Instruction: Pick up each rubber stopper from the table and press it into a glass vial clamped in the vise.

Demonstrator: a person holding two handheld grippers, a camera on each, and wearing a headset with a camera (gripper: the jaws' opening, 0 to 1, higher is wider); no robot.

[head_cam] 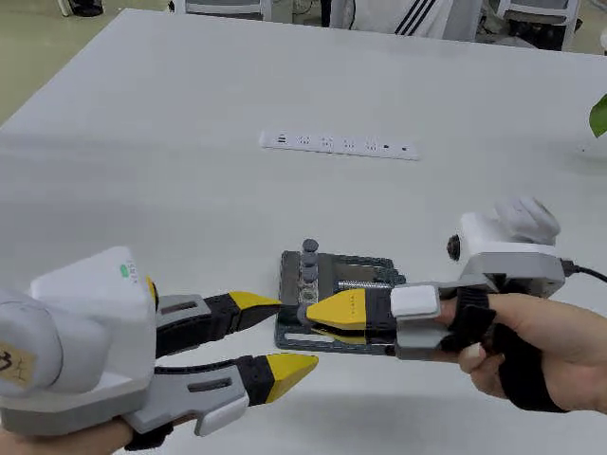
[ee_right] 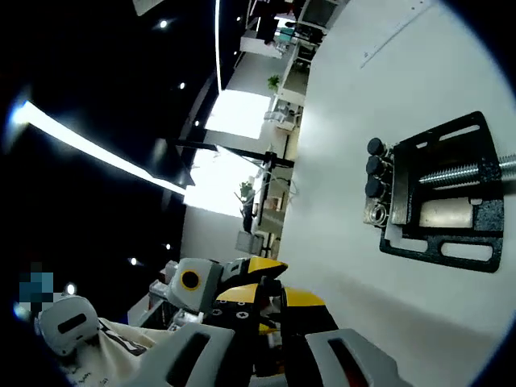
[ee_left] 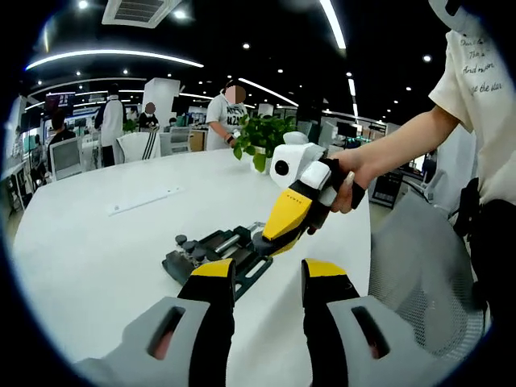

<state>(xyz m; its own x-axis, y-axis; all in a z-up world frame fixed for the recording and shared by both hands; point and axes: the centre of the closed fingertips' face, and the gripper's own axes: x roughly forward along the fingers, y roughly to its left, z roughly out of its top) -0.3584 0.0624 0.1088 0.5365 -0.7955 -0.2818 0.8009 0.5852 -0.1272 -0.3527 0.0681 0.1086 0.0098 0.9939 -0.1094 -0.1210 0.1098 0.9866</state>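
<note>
Right gripper is hovering, jaws pinched together, just over the open vial sitting at the near end of the row in the vise; left gripper is idling wide open, just left.

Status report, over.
Left gripper open, short of the vise. Right gripper shut at vise front. Three stoppered vials clamped, one open vial beside them. Nothing blocking.

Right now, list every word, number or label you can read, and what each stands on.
"3", then an unclear mark: paper tag on the left hand-held gripper.
Script on the person's white shirt: too blurred to read.
Number on a distant person's shirt: too small.
</note>
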